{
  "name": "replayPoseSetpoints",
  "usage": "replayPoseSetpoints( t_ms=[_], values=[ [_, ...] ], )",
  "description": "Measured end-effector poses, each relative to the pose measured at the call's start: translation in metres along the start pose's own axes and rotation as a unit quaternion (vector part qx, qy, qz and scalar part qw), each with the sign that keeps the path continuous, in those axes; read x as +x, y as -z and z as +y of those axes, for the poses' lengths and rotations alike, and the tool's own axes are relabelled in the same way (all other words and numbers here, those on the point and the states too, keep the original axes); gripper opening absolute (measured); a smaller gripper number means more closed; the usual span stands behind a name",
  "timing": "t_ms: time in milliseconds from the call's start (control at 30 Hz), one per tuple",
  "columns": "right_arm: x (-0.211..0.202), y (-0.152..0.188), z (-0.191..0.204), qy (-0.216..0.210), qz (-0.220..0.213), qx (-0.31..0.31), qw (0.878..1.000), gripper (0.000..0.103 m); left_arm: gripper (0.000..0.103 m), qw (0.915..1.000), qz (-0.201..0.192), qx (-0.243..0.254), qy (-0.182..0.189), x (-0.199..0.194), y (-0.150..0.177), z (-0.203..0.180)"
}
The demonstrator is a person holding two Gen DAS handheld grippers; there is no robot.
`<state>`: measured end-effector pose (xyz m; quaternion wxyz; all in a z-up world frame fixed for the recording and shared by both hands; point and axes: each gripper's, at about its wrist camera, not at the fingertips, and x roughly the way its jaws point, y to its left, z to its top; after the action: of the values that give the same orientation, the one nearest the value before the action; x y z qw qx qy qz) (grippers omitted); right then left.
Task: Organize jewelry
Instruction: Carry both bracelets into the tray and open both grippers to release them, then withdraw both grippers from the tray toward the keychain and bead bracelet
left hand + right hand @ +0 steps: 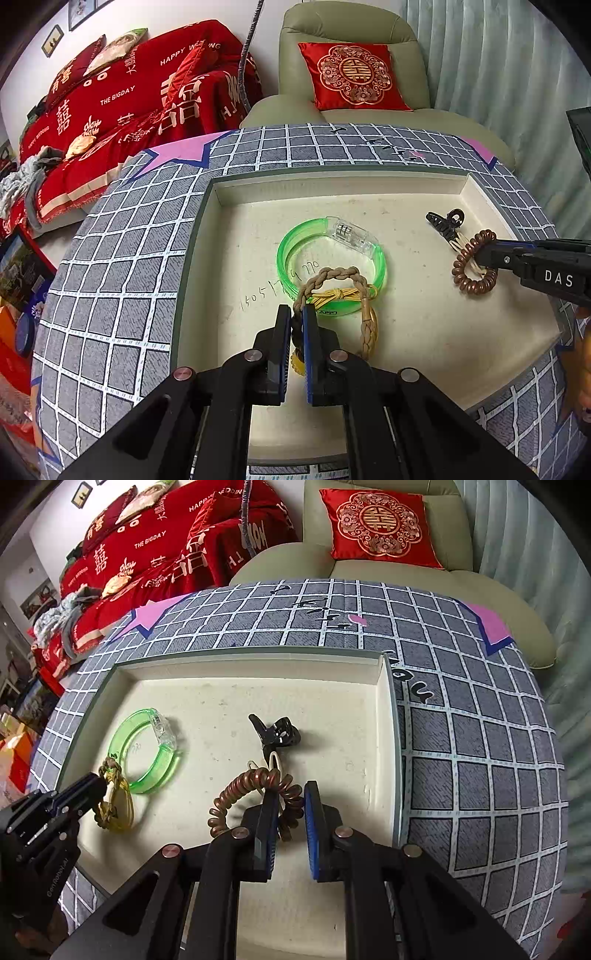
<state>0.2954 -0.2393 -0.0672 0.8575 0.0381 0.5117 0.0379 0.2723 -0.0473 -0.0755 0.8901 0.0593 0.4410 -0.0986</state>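
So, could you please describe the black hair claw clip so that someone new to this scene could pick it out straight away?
Start at the shallow cream tray on the grey checked tablecloth. The black hair claw clip lies toward the tray's far right corner, beyond the brown spiral hair tie. It is the only black, toothed piece; the others are a green bangle, a braided cord bracelet and that coil.

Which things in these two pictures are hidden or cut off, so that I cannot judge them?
- Left wrist view: the left gripper fingers cover the lower part of the braided bracelet.
- Right wrist view: the right gripper finger hides part of the brown coil hair tie; a full pinch cannot be judged.
- Left wrist view: handwriting on the tray, partly behind the green bangle, is unreadable.
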Motion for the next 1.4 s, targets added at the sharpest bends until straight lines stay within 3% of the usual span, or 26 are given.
replayPoseSetpoints(
  t_ms=[167, 300, 400, 500, 967, 1000, 1067, 1133, 1267, 1333, 1400],
  values=[
    [0.001, 0.000, 0.000, -0.004, 0.009, 0.003, 1.000, 0.017, 0.016, 1.0000, 0.001, 0.000, -0.005, -0.002, 0.000, -0.001],
    [-0.003, 0.002, -0.001, -0.001, 0.004, 0.004, 1.000, 0.044, 0.016, 1.0000, 0.001, 0.003, -0.009, -0.003, 0.000, -0.002],
    [-0.009, 0.002, -0.002, -0.003, -0.002, 0.007, 1.000, 0.048, 0.016, 1.0000, 0.001, 0.002, -0.010, -0.005, 0.000, -0.003],
    [-0.015, 0.001, -0.002, -0.009, -0.007, 0.008, 1.000, 0.066, 0.016, 0.9999, 0.001, -0.001, -0.011, -0.007, 0.000, -0.003],
    [-0.039, 0.009, 0.001, -0.028, -0.026, 0.019, 0.999, 0.067, 0.017, 0.9998, -0.009, -0.011, -0.010, -0.017, -0.001, 0.000],
    [-0.040, 0.009, 0.001, -0.028, -0.028, 0.020, 0.999, 0.067, 0.023, 0.9999, -0.007, -0.013, -0.009, -0.016, -0.001, 0.000],
    [-0.043, 0.009, 0.001, -0.028, -0.030, 0.021, 0.999, 0.067, 0.103, 0.9998, -0.006, -0.017, -0.011, -0.017, -0.002, 0.000],
    [-0.045, 0.009, 0.000, -0.028, -0.034, 0.024, 0.999, 0.067, 0.103, 0.9986, -0.043, -0.020, -0.023, -0.029, -0.003, 0.000],
    [-0.046, 0.009, -0.004, -0.038, -0.032, 0.035, 0.998, 0.067, 0.103, 0.9989, -0.040, -0.011, -0.022, -0.030, -0.006, -0.004],
    [-0.048, 0.010, -0.005, -0.046, -0.033, 0.040, 0.998, 0.081, 0.103, 0.9989, -0.040, -0.011, -0.021, -0.032, -0.006, -0.004],
    [-0.051, 0.012, -0.006, -0.052, -0.037, 0.046, 0.997, 0.083, 0.103, 0.9990, -0.038, -0.009, -0.024, -0.033, -0.004, -0.003]
  ],
)
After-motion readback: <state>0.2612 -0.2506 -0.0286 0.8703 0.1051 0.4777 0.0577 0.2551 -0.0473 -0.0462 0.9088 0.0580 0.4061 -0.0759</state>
